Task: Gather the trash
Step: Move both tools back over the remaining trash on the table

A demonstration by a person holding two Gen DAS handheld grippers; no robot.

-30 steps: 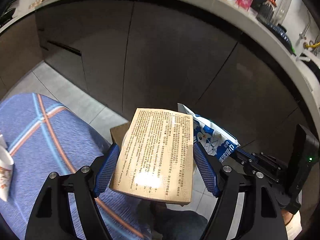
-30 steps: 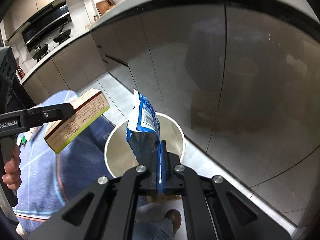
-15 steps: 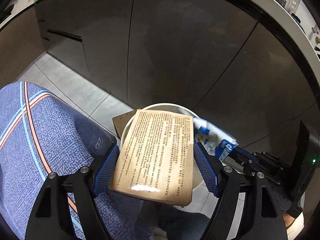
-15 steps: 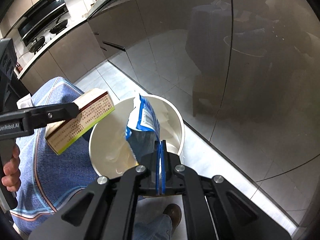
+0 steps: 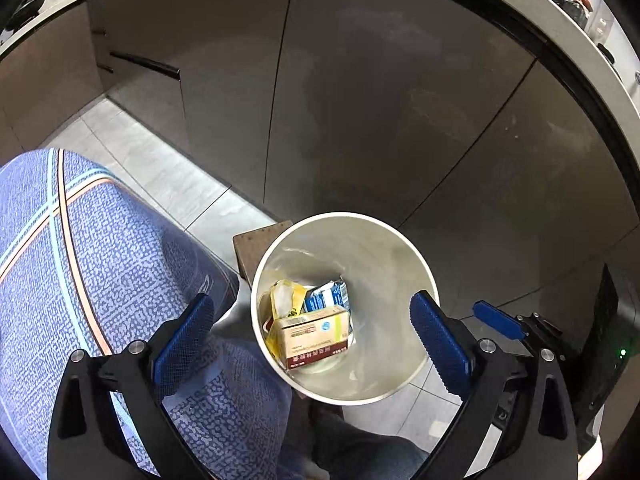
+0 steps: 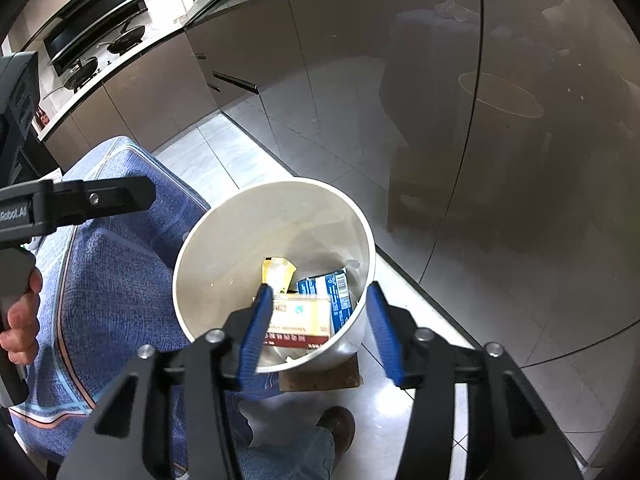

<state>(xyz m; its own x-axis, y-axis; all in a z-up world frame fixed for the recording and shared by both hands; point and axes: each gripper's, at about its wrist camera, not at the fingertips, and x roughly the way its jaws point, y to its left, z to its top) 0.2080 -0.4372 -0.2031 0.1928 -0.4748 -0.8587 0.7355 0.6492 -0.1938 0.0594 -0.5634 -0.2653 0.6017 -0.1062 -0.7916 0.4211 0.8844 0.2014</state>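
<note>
From the left wrist, our left gripper (image 5: 308, 332) has just been opening; its jaws stand wide and empty over the bin (image 5: 404, 248), where the box (image 5: 312, 338) and blue packet (image 5: 326, 296) lie. From the right wrist, our right gripper (image 6: 320, 330) has likewise just opened, empty. Withdrawing carelessly, we could clip the rim and tip the bin.

The left gripper (image 5: 312, 332) points steeply down, its jaws just opened wide with nothing between them. The right gripper (image 6: 320, 328) also points down, jaws just opened, empty. A hand (image 6: 20, 320) holds the left gripper's handle.
</note>
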